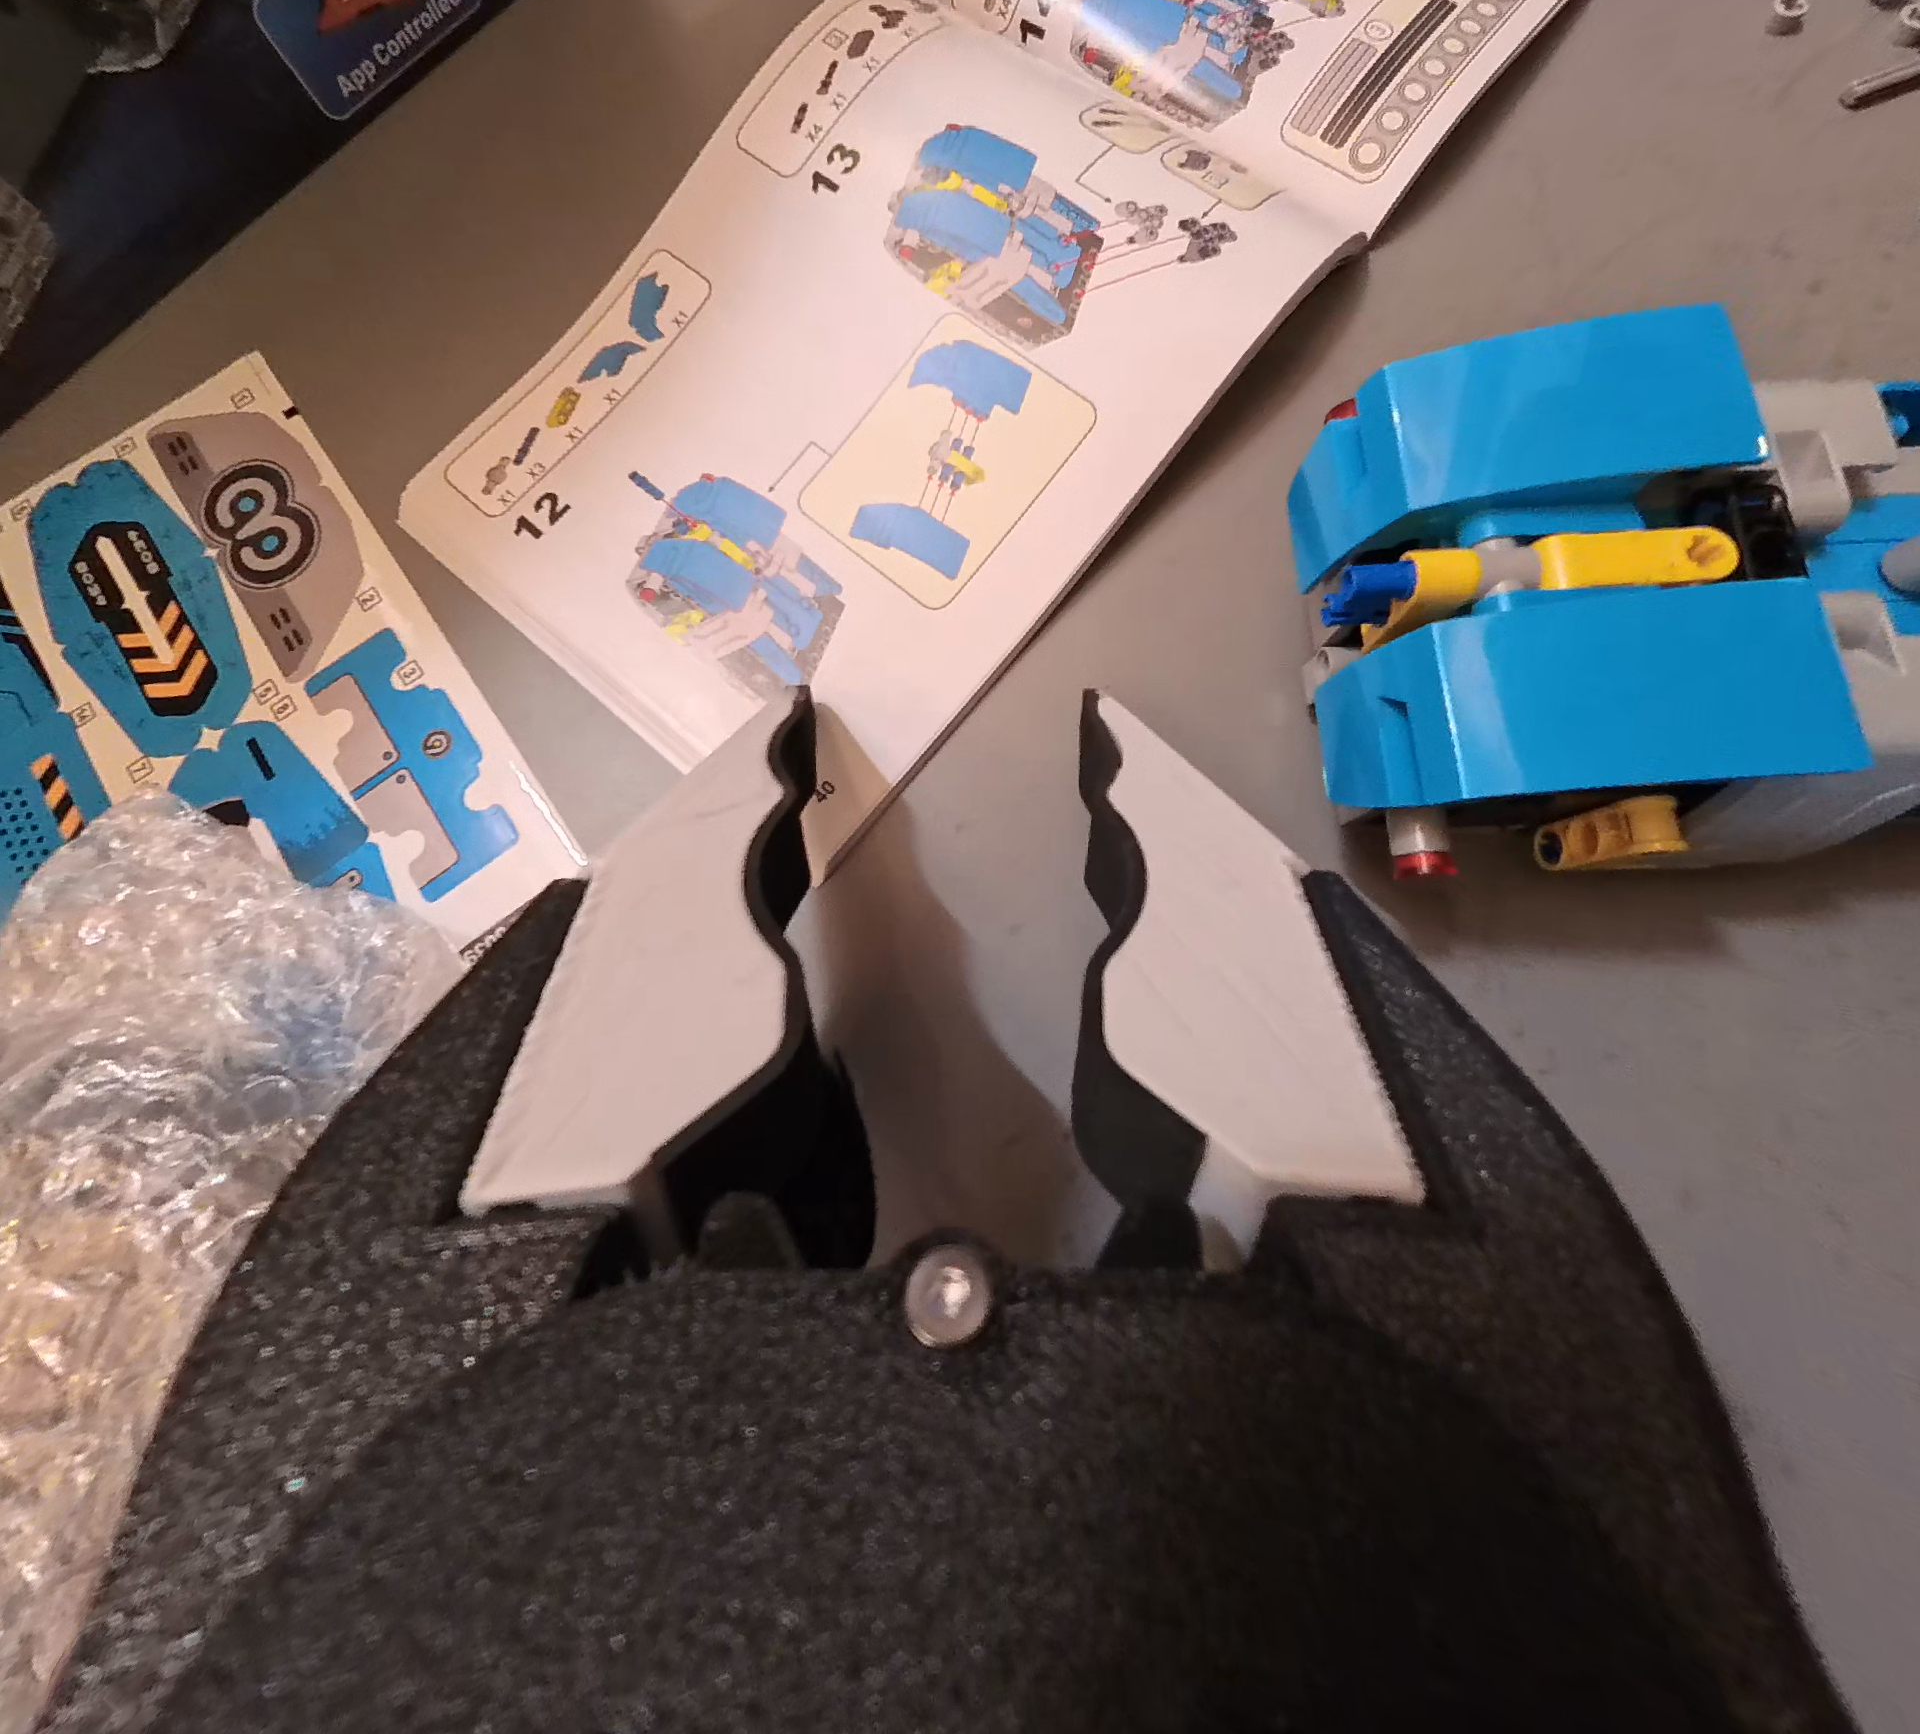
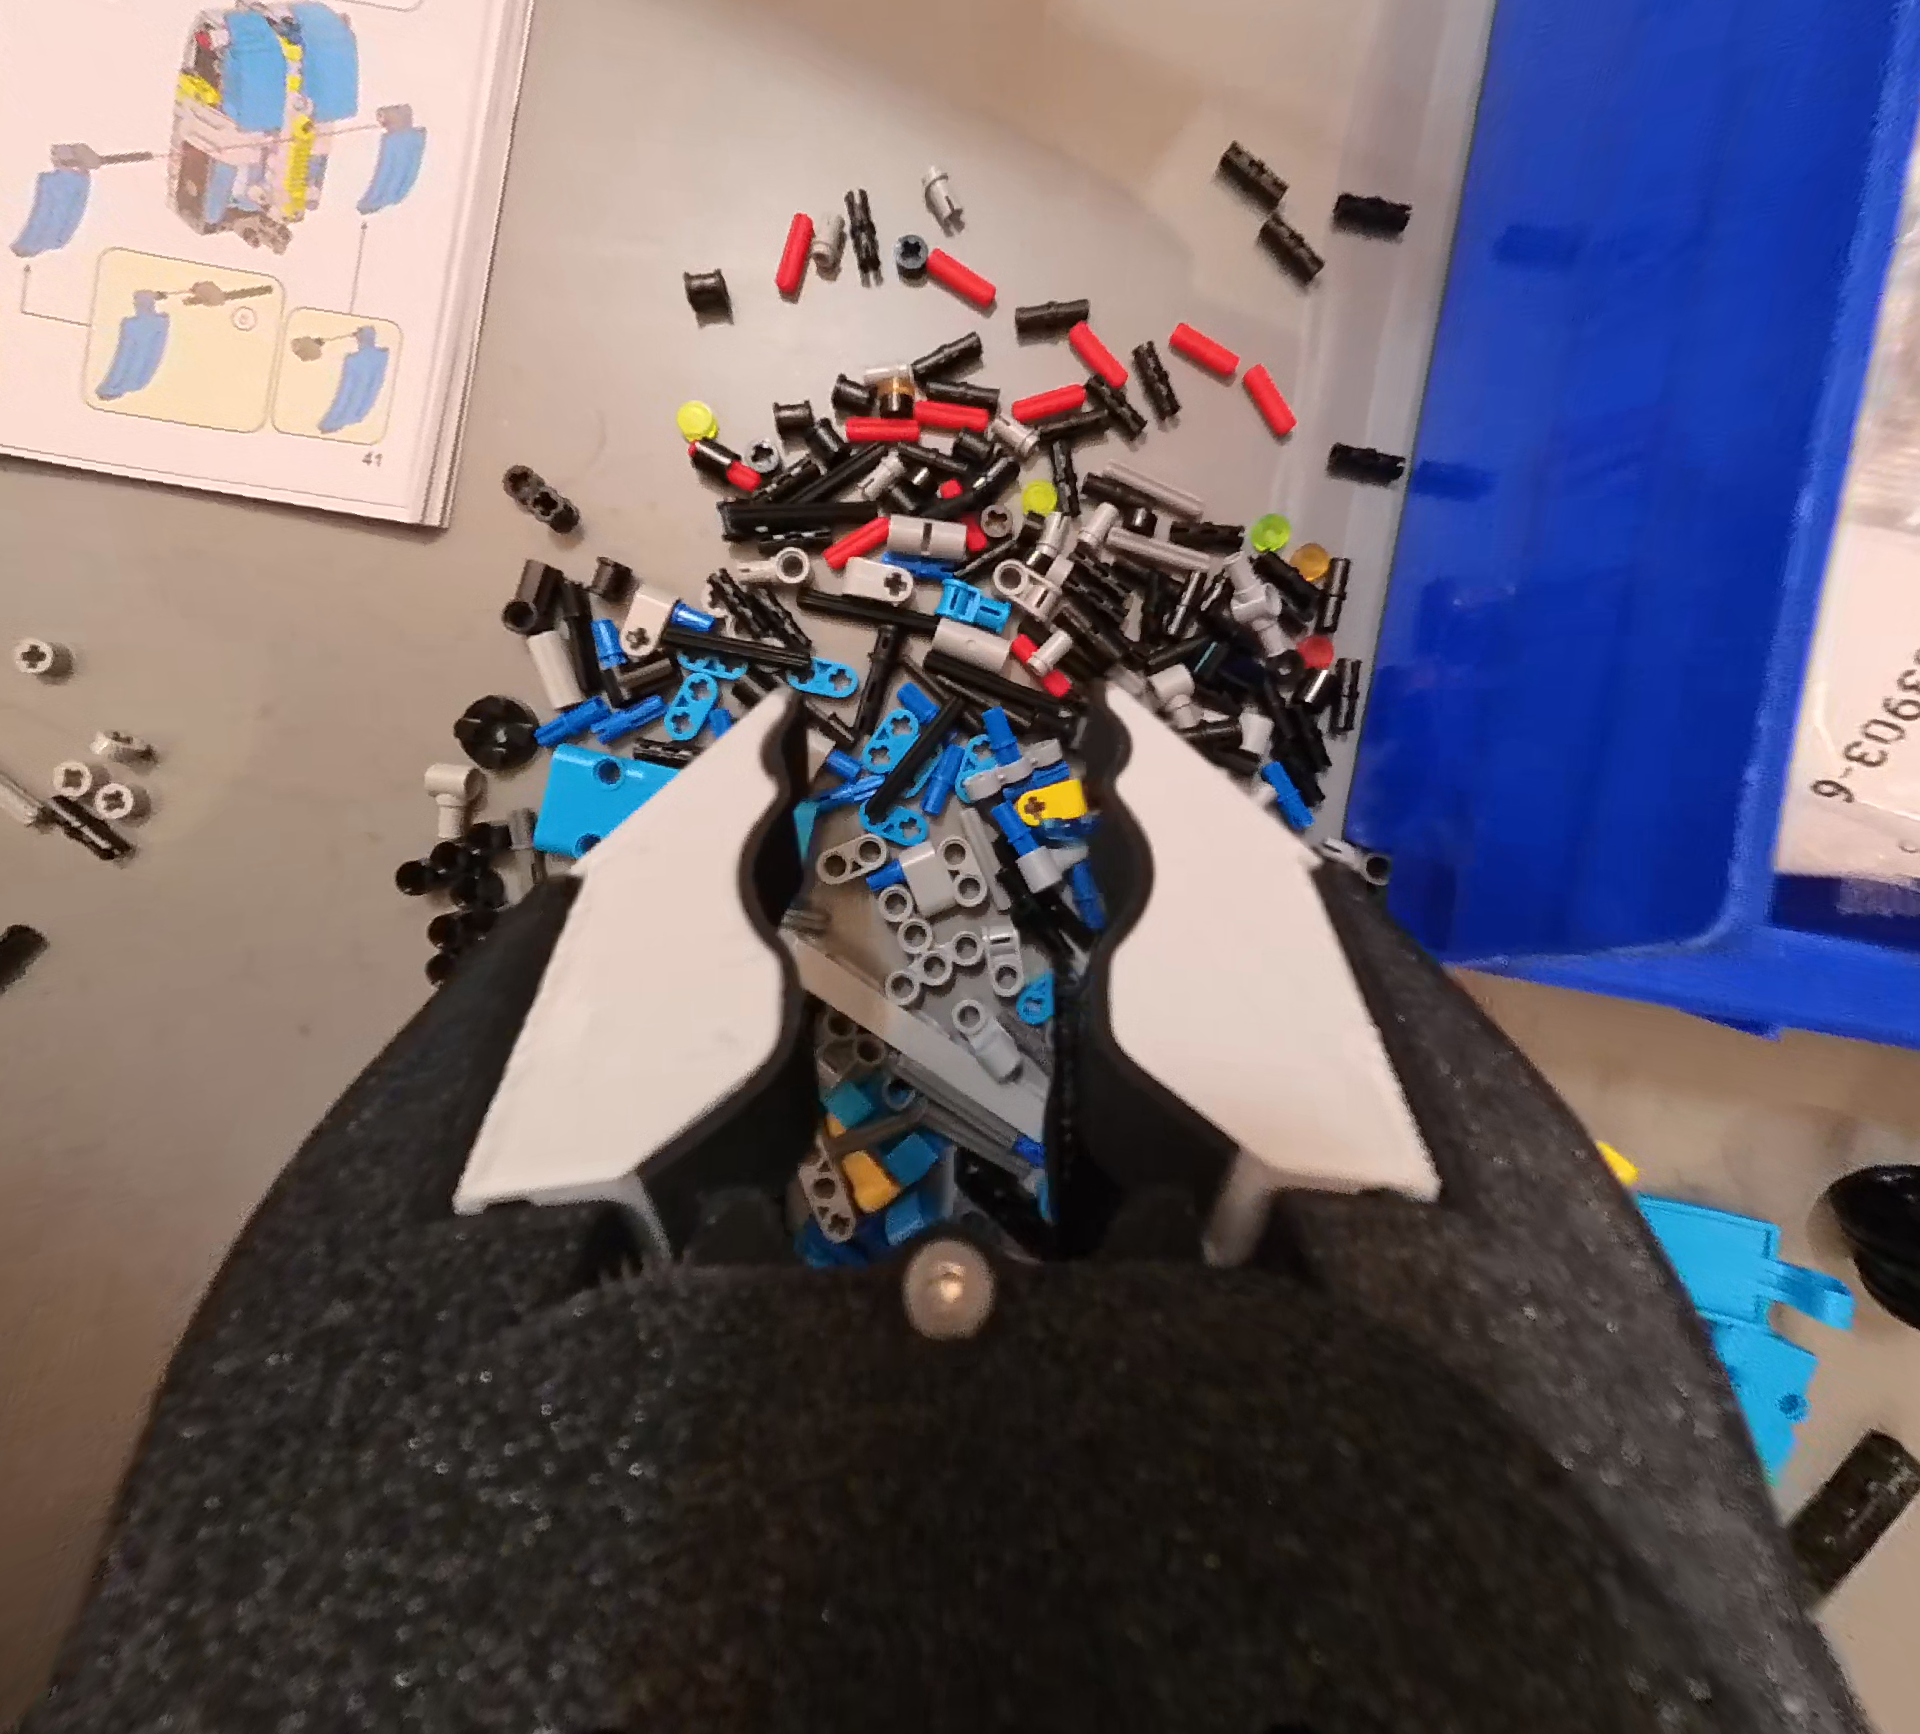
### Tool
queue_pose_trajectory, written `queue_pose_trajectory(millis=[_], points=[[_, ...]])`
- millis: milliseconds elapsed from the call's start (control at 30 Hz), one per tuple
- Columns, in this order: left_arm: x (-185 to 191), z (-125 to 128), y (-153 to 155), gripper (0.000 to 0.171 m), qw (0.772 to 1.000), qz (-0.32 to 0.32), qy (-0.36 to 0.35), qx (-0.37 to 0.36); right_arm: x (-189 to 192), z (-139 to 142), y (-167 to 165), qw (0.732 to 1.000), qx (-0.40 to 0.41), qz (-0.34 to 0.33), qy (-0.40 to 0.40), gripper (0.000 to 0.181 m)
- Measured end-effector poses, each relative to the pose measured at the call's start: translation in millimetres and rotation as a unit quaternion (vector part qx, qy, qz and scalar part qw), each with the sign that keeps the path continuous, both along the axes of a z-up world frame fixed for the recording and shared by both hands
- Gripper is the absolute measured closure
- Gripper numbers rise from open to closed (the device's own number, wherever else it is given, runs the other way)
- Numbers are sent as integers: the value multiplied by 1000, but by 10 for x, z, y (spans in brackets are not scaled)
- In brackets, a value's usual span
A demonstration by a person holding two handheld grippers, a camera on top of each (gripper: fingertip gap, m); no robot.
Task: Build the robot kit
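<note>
Booklet and blue model (near the empty left claw).

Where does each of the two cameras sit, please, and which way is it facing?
Left wrist view: on the left tool, looking forward and down at the table; open booklet, sticker sheet, blue toy car; its own two fingers show, apart and empty.
Right wrist view: on the right tool, looking down on a pile of small parts beside a blue bin; fingers apart and empty.
Shared: the booklet and grey table.
</note>
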State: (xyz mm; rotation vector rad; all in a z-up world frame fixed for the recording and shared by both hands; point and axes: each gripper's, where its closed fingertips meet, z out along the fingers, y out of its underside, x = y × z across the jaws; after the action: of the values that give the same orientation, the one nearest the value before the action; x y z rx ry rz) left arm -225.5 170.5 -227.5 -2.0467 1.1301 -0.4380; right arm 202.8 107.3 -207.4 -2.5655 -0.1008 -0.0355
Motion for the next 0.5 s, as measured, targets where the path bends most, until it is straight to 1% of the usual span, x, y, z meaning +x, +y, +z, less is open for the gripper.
queue_pose_trajectory(millis=[200, 333, 433, 500], points=[[1, -5, 1, 121, 1000, 0, -3, -8, 49, 179, 33, 999, 40, -9, -14, 133], [-1, -2, -1, 121, 1000, -1, -1, -3, 59, 143, 19, 999, 32, -14, -7, 132], [-1, 0, -2, 121, 1000, -2, 1, 1, 30, 144, 34, 999, 36, -9, -2, 120], [-1, -2, -1, 121, 1000, -1, 0, -2, 35, 113, 39, 999, 30, -8, -11, 118]])
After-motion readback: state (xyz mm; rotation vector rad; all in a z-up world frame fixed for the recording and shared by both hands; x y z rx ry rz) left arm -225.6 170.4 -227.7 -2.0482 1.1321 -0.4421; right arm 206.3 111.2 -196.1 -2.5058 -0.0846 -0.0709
